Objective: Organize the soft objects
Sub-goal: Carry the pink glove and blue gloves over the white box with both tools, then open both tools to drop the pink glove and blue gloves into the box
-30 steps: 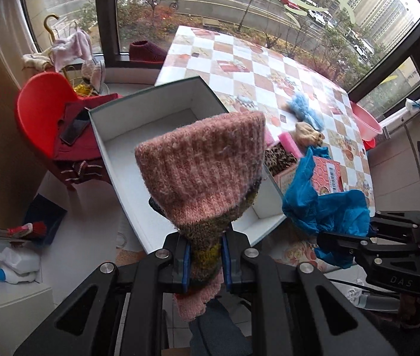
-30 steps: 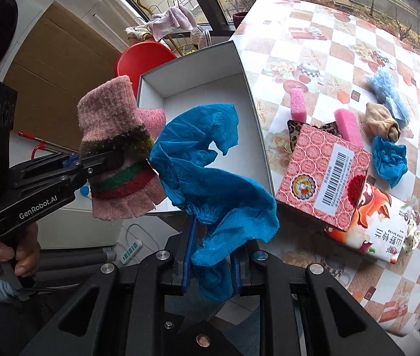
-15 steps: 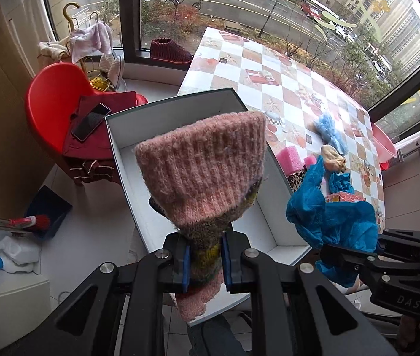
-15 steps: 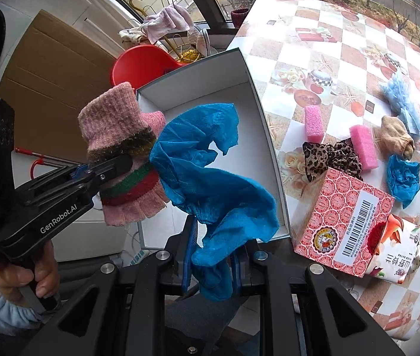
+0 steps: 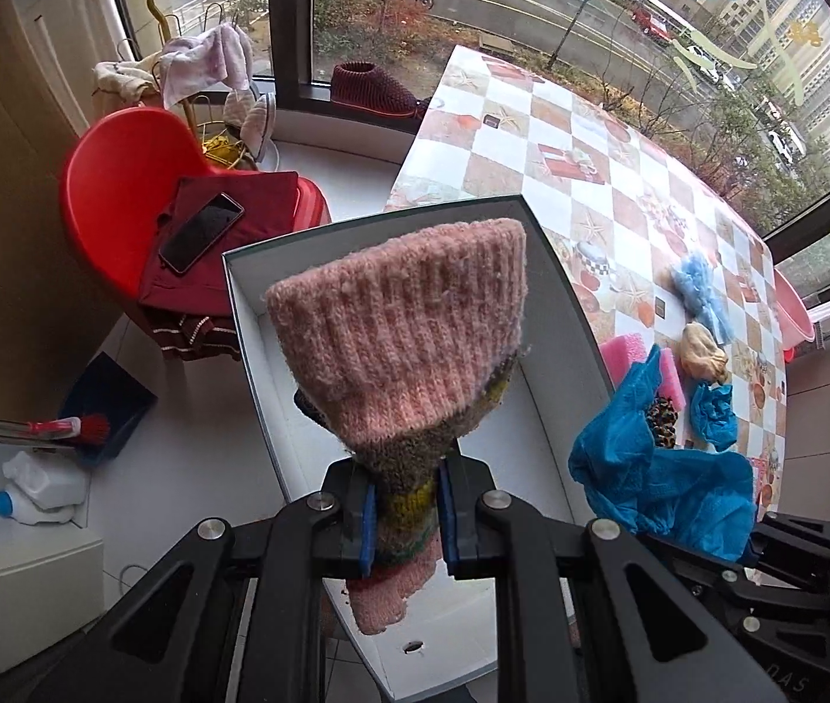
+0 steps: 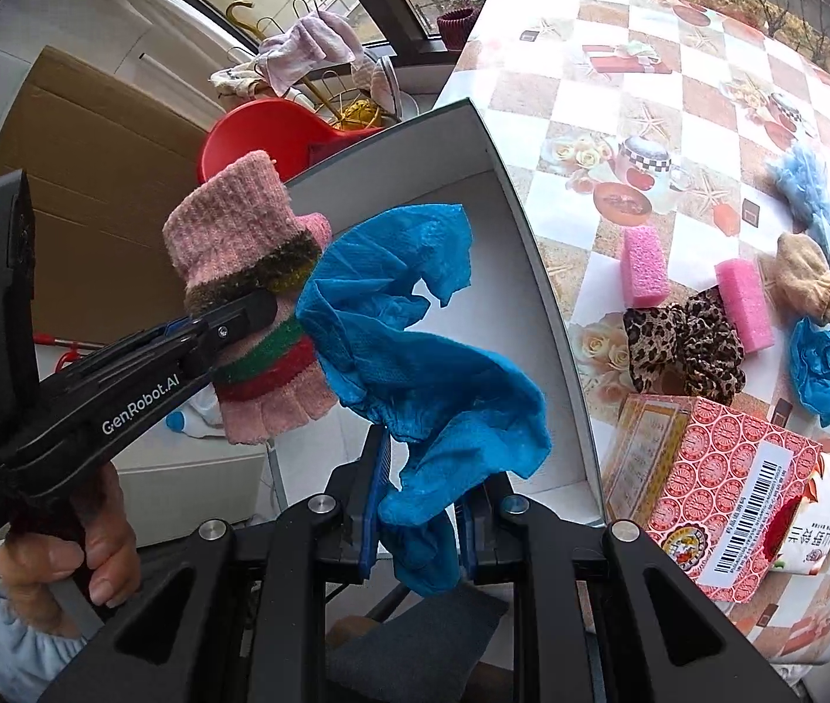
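My left gripper (image 5: 402, 512) is shut on a pink knitted glove (image 5: 409, 328) with striped bands, held above the open white box (image 5: 561, 316). From the right wrist that glove (image 6: 239, 234) and the left gripper (image 6: 265, 307) show at the left, beside the box (image 6: 509, 187). My right gripper (image 6: 415, 518) is shut on a crumpled blue cloth (image 6: 415, 340), which hangs over the box's near end. In the left wrist view this blue cloth (image 5: 667, 486) sits at the lower right. The box floor that shows is bare.
On the checked table (image 6: 679, 70) lie two pink sponges (image 6: 643, 260), a leopard scrunchie (image 6: 684, 340), a tan cloth (image 6: 805, 281), pale blue fluff (image 6: 813, 193), a small blue cloth (image 6: 822, 366) and a red patterned carton (image 6: 720, 468). A red chair (image 5: 116, 187) holding a phone (image 5: 201, 231) stands left of the box.
Both grippers have shifted along and slightly down toward the box, so it now lies more directly under the glove and blue cloth. Both grips are unchanged.
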